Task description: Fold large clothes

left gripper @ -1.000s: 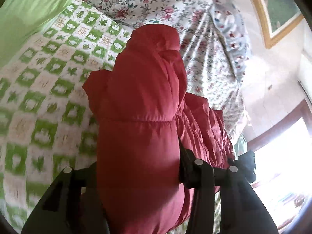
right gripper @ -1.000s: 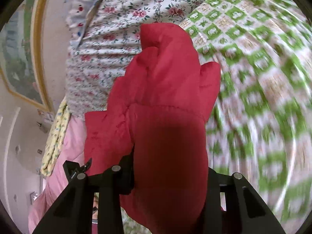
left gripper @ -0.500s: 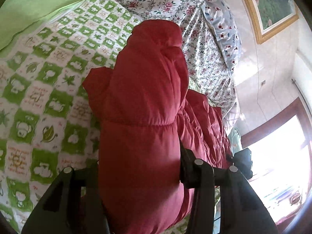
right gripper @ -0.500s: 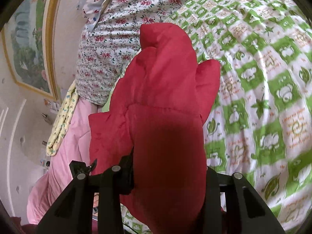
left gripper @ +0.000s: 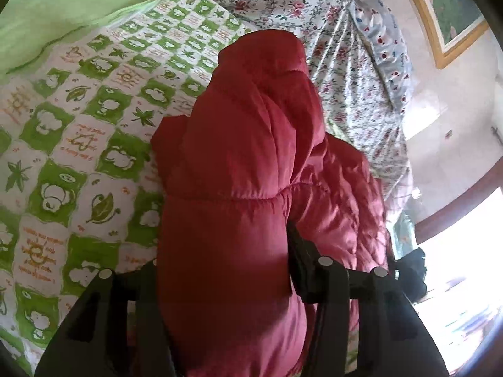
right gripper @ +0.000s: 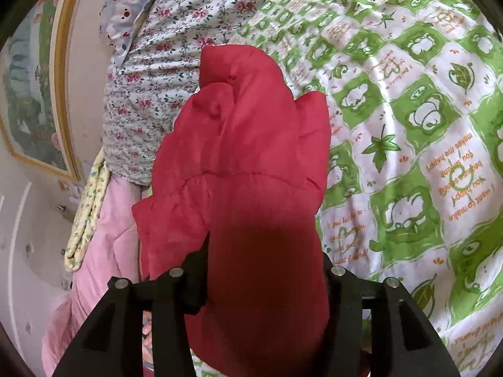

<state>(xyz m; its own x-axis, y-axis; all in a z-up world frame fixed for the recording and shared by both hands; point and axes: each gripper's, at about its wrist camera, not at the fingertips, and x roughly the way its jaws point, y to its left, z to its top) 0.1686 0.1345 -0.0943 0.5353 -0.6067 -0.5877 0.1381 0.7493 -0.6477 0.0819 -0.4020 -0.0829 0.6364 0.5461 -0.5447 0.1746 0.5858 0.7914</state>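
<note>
Bulky red quilted puffer jacket (left gripper: 232, 188), gathered into a thick padded roll, clamped in both claws at once. In the left wrist view, left claw (left gripper: 224, 270) closed hard on the padding, black fingers (left gripper: 301, 251) pressed into either flank of the roll; long axis of the bundle running straight ahead from the claw, ending in a rounded bunched tip. More of the same quilted jacket spilling off to the right of this claw, towards a dark shape that may be the other tool, too blurred to confirm.

In the right wrist view, right claw (right gripper: 265, 267) likewise shut tight on the red jacket (right gripper: 251, 157), the roll again pointing directly forward, a loose flap hanging to the left of the claw. Neither claw clearly nearer the bulk of the garment; both seemingly at one edge, held above the bed. Likely next step: carrying that edge forward along the axis and laying it down.

Below and beyond the jacket: green-and-white checked quilt with cartoon prints (right gripper: 408, 125), left of the left claw, right of the right claw. Ahead, rose-patterned floral bedding (left gripper: 345, 72). Plain lime-green cloth (left gripper: 63, 9) far left of the left claw. Pink blanket (right gripper: 103, 235) left of the right claw. Gold-framed painting (left gripper: 446, 9) on a pale wall; bright window at lower right.
</note>
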